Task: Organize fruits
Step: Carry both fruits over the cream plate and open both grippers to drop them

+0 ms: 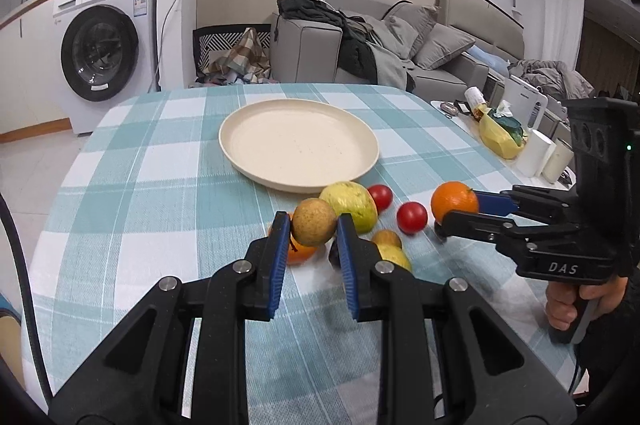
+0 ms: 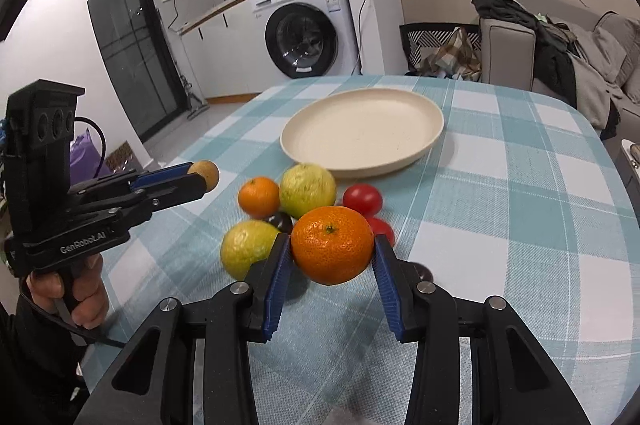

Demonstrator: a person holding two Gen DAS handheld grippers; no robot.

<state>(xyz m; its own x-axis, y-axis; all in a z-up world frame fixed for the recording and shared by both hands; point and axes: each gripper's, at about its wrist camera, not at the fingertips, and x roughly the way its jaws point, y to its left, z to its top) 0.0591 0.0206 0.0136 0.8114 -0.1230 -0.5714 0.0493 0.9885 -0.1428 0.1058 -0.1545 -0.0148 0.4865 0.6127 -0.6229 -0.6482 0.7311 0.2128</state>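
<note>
Much of the fruit pile is masked by the tools themselves: in the left wrist view the left gripper point(image 1: 313, 229) covers most of a small orange point(image 1: 299, 252), a dark fruit point(image 1: 334, 257) and a yellow-green fruit point(image 1: 394, 257) on the checked tablecloth point(image 1: 160, 161), and what the dark fruit is cannot be made out. That gripper's blue pads are clamped tight on a brown round fruit point(image 1: 314, 227), held just above the cloth. In the right wrist view the right gripper point(image 2: 332, 251) has its pads pressed against both sides of a large orange point(image 2: 332, 249), which hides part of a red tomato point(image 2: 384, 227) behind it; a second tomato point(image 2: 362, 199), a pale green fruit point(image 2: 307, 189) and the dark fruit lie close together between the grippers and the cream plate point(image 2: 362, 133), which sits bare further back on the cloth. Each hand point(image 2: 76, 285) shows only its fingers around a trigger grip, the sleeve cut off by the lens rim. A washing machine point(image 1: 106, 37) stands behind on the left, a grey sofa point(image 1: 448, 37) heaped with clothes on the right, and a side table point(image 1: 516, 137) with a yellow bag and white containers is beside the cloth. The right tool's body reads "DAS"; the left one reads "GenRobot.AI". The washer's labels are too small to read.
</note>
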